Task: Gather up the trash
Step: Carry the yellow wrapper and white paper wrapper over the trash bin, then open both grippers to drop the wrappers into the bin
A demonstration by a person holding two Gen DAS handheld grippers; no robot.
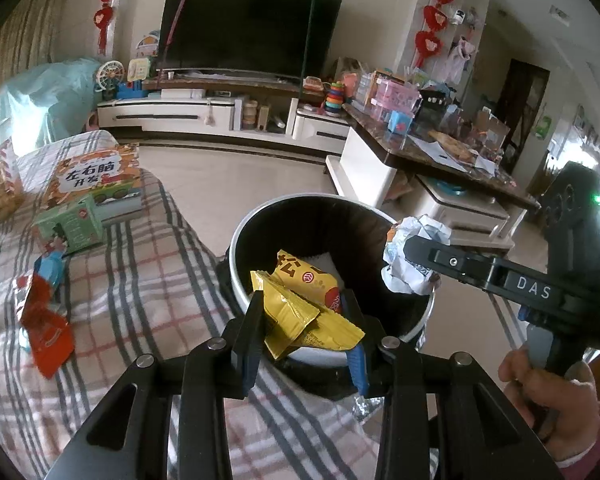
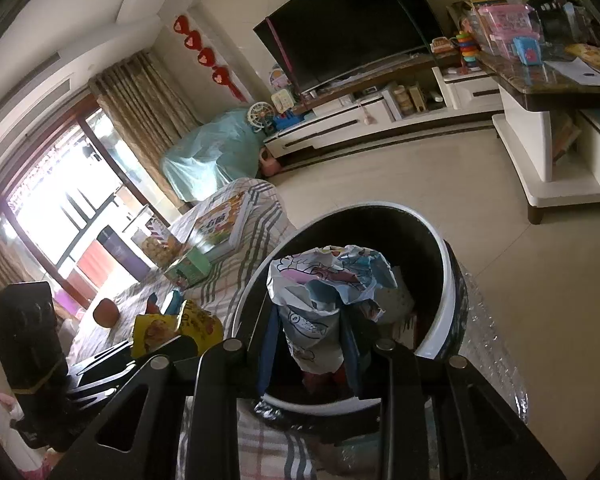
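My left gripper (image 1: 306, 320) is shut on a yellow snack wrapper (image 1: 304, 308), held just above the near rim of a round black bin with a white rim (image 1: 320, 197). White paper lies inside the bin. To the right, my right gripper (image 1: 410, 256) is shut on a crumpled printed paper (image 1: 414, 264) over the bin's right edge. In the right wrist view the gripper (image 2: 312, 320) clamps that paper (image 2: 328, 288) upright above the bin (image 2: 451, 292); the yellow wrapper (image 2: 180, 322) shows at the left. A red wrapper (image 1: 46, 332) and a blue one (image 1: 52, 260) lie on the plaid cloth.
The plaid-covered surface (image 1: 140, 280) left of the bin carries a green box (image 1: 70, 224), a picture book (image 1: 100, 176) and a snack jar (image 1: 0, 184). A cluttered coffee table (image 1: 420, 152) stands behind the bin on the right, a TV stand (image 1: 220, 116) at the far wall.
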